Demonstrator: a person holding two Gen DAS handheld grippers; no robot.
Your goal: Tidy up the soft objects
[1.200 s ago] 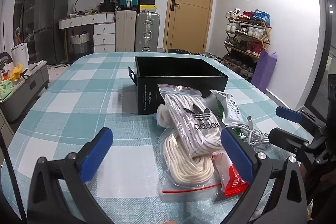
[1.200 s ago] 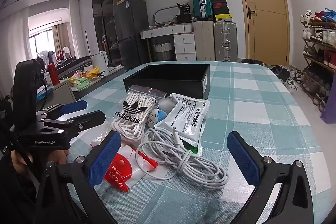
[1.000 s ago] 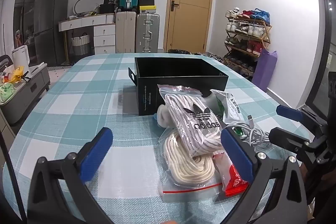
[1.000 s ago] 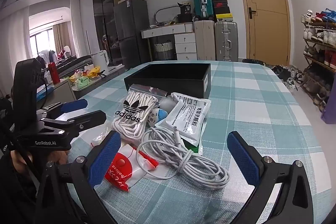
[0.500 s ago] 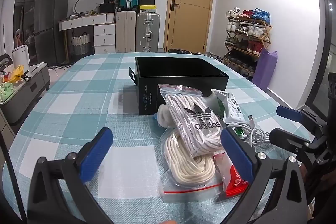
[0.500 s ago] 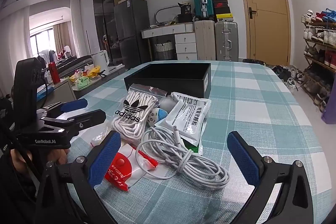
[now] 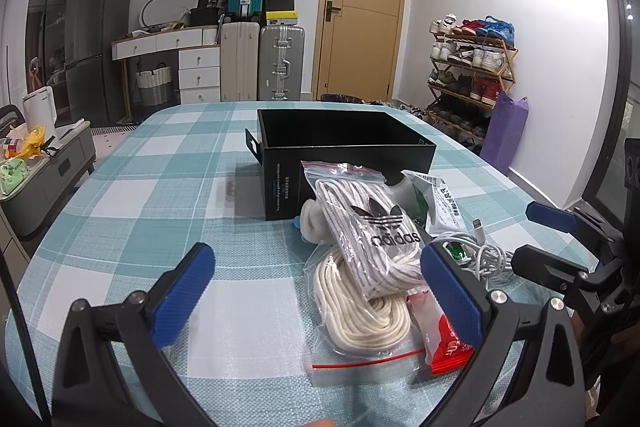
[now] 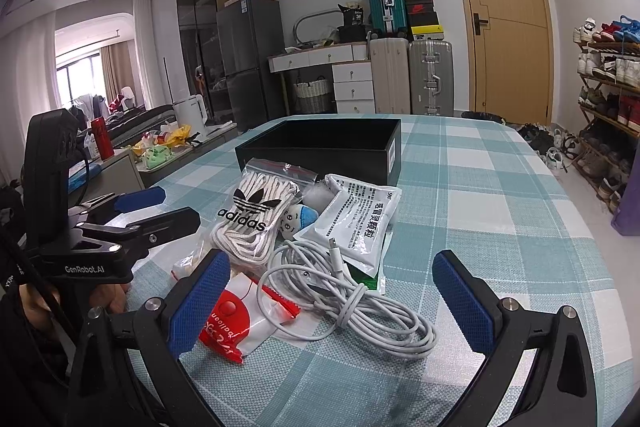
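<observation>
An open black box (image 7: 344, 143) (image 8: 332, 143) stands on the checked tablecloth. In front of it lies a pile: an adidas bag of white laces (image 7: 372, 231) (image 8: 252, 223), a bag of cream rope (image 7: 360, 311), a red balloon packet (image 7: 444, 335) (image 8: 232, 319), a white sachet (image 7: 444, 203) (image 8: 356, 219), a coiled white cable (image 7: 480, 255) (image 8: 352, 299) and a small blue-and-white toy (image 8: 298, 217). My left gripper (image 7: 320, 291) is open and empty, just short of the rope bag. My right gripper (image 8: 332, 303) is open and empty, its jaws on either side of the cable.
The checked table (image 7: 160, 195) (image 8: 500, 195) extends left of and beyond the pile. Suitcases (image 7: 260, 63), a door (image 7: 360, 15) and a shoe rack (image 7: 468, 75) stand beyond the table. Each gripper shows at the edge of the other's view.
</observation>
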